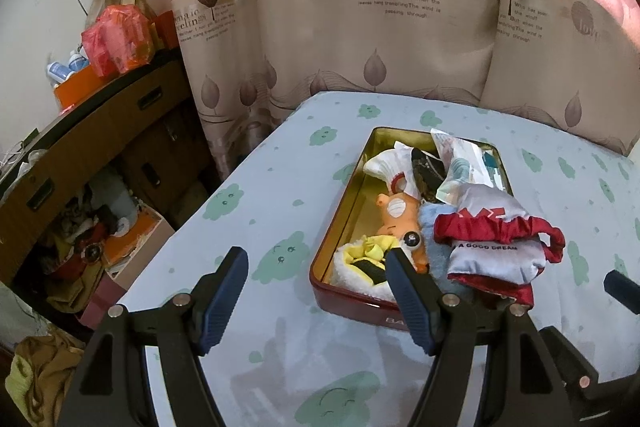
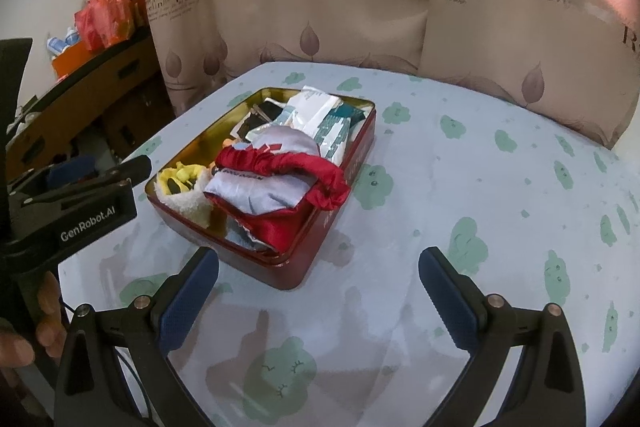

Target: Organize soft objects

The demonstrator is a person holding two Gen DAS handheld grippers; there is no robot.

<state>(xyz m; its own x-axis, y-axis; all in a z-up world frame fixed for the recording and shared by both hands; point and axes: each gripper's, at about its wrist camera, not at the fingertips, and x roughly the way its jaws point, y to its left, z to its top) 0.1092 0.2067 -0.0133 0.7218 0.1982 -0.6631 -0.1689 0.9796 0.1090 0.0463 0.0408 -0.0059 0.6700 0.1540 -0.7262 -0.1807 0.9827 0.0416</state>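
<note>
Both the left hand-held gripper [image 1: 316,263] and right hand-held gripper [image 2: 318,267] hang released above the cloud-print bed [image 2: 460,187]; the grey-and-red satin pouch [image 2: 272,175] lies atop the full red metal tin [image 2: 340,195].

Tin [image 1: 340,227] lettering hidden behind hand-held gripper [image 1: 316,263]

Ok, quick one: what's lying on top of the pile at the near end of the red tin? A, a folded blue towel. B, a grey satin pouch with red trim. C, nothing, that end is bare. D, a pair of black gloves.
B: the grey satin pouch with red trim lies over the other soft things at the near end of the red tin, its red ruffle hanging across the rim.
</note>
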